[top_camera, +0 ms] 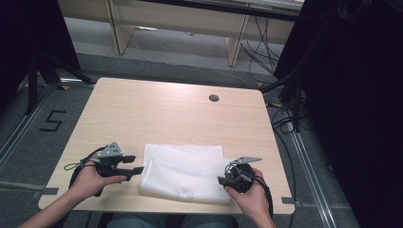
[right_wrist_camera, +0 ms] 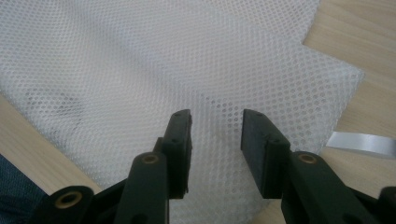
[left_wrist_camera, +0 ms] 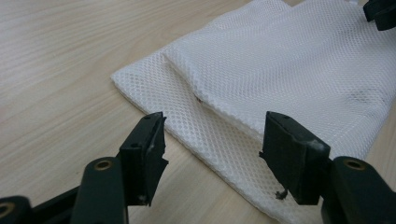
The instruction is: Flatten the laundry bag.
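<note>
**Two open grippers at a white mesh bag**

Where the flat, white, rectangular mesh fabric bag (top_camera: pixel 183 173) lies on the light wooden table (top_camera: pixel 157 109), close to the table's near edge, folded so that one layer overlaps another. Just off the bag's left edge, held in the person's left hand (top_camera: pixel 88 183): the black two-jaw left gripper (top_camera: pixel 135 171), jaws spread apart, nothing between them, pointing toward the bag and hovering near its left corner without touching. At the bag's right edge, in the right hand (top_camera: pixel 252 194): the black two-jaw right gripper (top_camera: pixel 221 180), jaws likewise released and empty, poised above the mesh near its right corner. Well beyond the bag, toward the table's far edge: a small round dark cable hole (top_camera: pixel 214 98). Just right of the bag, on the table's near edge: a strip of grey tape (right_wrist_camera: pixel 362 143).
</note>
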{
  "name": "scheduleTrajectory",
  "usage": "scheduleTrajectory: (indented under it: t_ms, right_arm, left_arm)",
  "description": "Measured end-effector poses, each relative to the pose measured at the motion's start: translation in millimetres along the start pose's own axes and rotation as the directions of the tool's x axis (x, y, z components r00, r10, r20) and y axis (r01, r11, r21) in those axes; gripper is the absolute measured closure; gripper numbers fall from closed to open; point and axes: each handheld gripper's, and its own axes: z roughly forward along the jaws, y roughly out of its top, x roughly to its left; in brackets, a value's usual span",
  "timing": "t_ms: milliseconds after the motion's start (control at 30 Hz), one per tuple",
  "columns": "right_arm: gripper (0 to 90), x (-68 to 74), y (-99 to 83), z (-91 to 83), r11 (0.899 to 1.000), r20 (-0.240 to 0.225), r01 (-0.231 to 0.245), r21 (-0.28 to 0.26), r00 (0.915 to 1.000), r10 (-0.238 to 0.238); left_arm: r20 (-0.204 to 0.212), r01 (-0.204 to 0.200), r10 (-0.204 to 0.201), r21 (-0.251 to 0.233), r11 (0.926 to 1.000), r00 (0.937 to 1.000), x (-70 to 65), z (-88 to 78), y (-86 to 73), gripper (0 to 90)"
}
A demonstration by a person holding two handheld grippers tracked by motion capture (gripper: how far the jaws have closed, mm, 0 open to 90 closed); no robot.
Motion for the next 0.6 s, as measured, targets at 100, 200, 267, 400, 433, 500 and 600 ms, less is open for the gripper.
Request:
scheduleTrajectory:
  t_ms: [100,200,267,400,433,500,600]
  right_arm:
    - [63.3,0.4,0.2,0.8,1.0,-0.002,-0.007,-0.009,1.0,0.007]
    - [65.2,-0.2,0.5,1.9,0.999,-0.013,-0.01,-0.034,0.9999,0.009]
    - [69.6,-0.9,1.8,-1.6,1.0,0.002,-0.012,-0.014,0.9999,0.012]
    - [89.1,-3.5,0.6,-11.0,1.0,0.045,-0.004,0.012,0.999,0.003]
    - [89.1,-3.5,0.6,-11.0,1.0,0.045,-0.004,0.012,0.999,0.003]
    - [90.0,-4.1,0.5,-14.9,0.999,0.065,-0.01,0.049,0.9979,0.007]
    - [90.0,-5.6,-0.4,-16.3,0.995,0.065,0.008,0.1,0.9978,-0.014]
  left_arm:
    - [0.01,0.01,-0.01,-0.001,1.0,0.9999,-2.3,0.7,0.3,39.2]
    - [0.02,-0.016,0.016,0.0,0.9999,0.9997,-2.6,0.0,1.6,40.0]
    - [0.036,-0.007,0.008,-0.015,0.9999,0.9993,-5.8,-0.4,2.9,42.1]
    - [0.066,-0.024,0.026,-0.03,0.9993,0.9975,-14.5,-2.3,5.3,59.2]
    - [0.071,-0.038,0.04,-0.022,0.999,0.9967,-15.2,-2.8,5.7,59.2]
    - [0.075,-0.037,0.037,0.003,0.9993,0.9965,-21.1,-2.8,6.0,73.0]
    - [0.097,-0.075,0.07,0.05,0.9959,0.9929,-30.1,-4.3,7.3,81.5]
